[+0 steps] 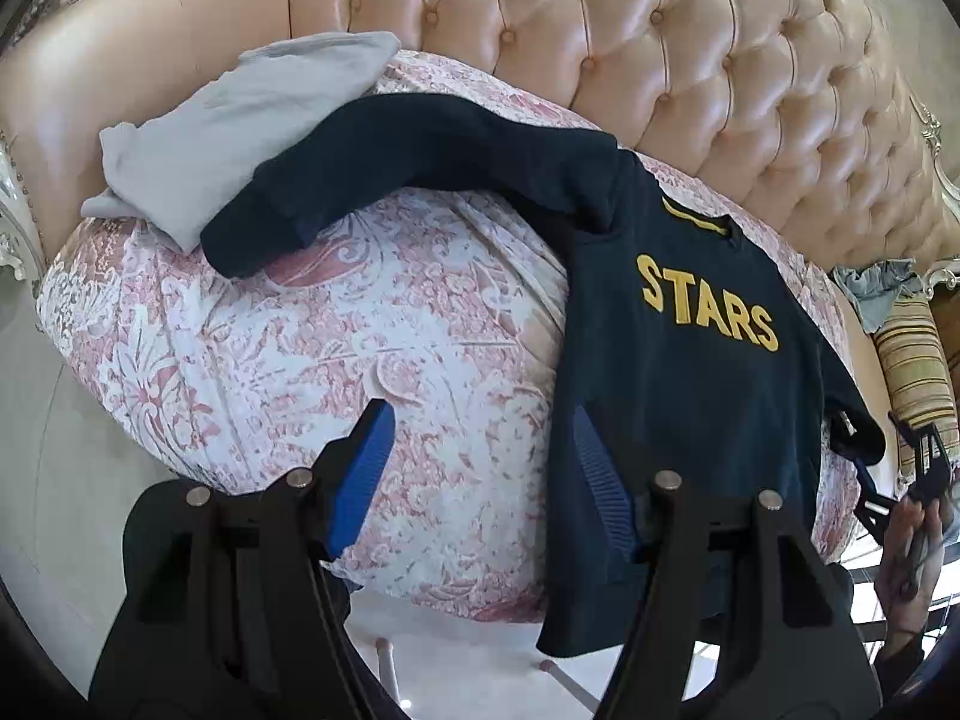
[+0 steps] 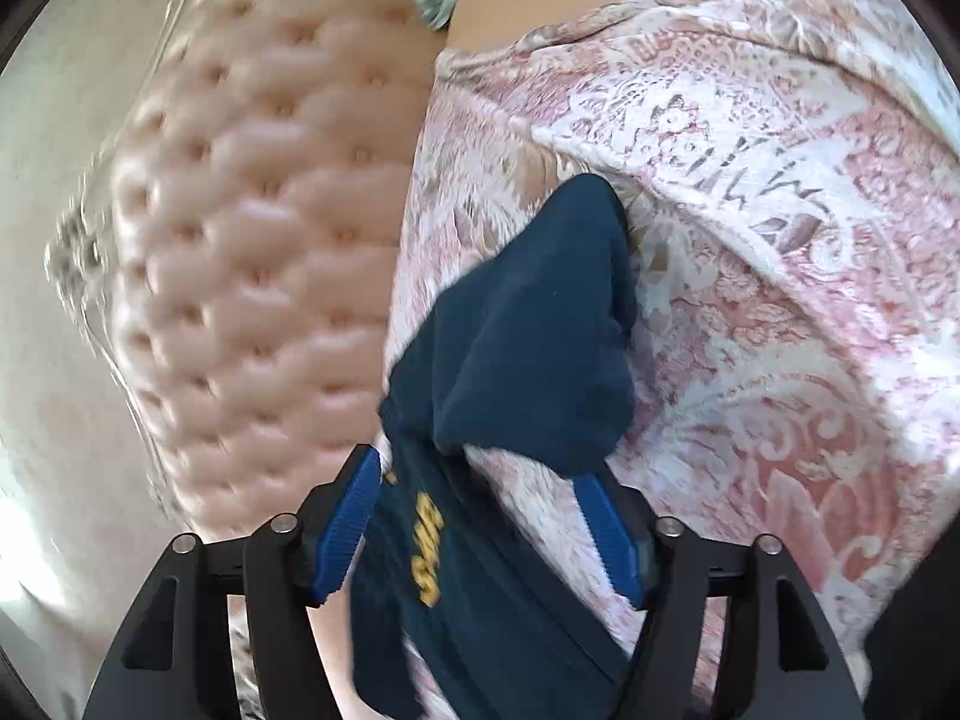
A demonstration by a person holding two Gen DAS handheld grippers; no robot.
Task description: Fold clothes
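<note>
A navy sweatshirt (image 1: pixel 690 348) with yellow "STARS" lettering lies spread on the pink patterned cushion (image 1: pixel 300 330) of a tufted sofa (image 1: pixel 690 60), its hem hanging over the near edge. One sleeve (image 1: pixel 390 156) stretches left onto a folded grey garment (image 1: pixel 240 114) at the far left. The left gripper (image 1: pixel 486 468) is spread wide and grasps nothing, one finger over the cushion, the other over the sweatshirt body. The right gripper (image 2: pixel 480 516) is also parted, the other sleeve (image 2: pixel 540 348) bunched between its fingers, not pinched.
</note>
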